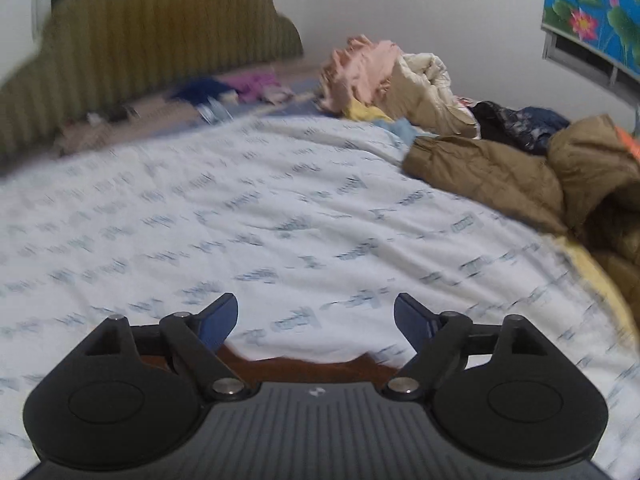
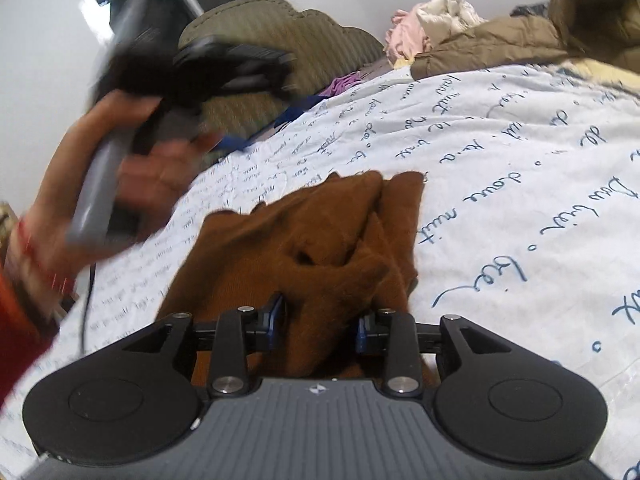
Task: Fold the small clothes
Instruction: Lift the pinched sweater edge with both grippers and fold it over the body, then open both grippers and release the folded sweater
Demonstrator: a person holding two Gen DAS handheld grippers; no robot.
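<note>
A small rust-brown garment [image 2: 304, 240] lies crumpled on the white bedspread with blue script [image 2: 500, 168]. My right gripper [image 2: 320, 320] is shut on a bunched fold of the brown garment at its near end. My left gripper [image 1: 316, 316] is open and empty, held above the bedspread [image 1: 260, 200]; a strip of the brown garment [image 1: 304, 364] shows just under it. In the right wrist view the left gripper [image 2: 236, 64] appears blurred, held up in a hand at the left.
A pile of clothes lies at the far side of the bed: a tan padded jacket [image 1: 500, 176], cream and pink garments [image 1: 384, 68], dark clothes [image 1: 516, 124]. A green ribbed headboard [image 1: 152, 36] stands behind. Purple and blue items [image 1: 240, 88] lie near it.
</note>
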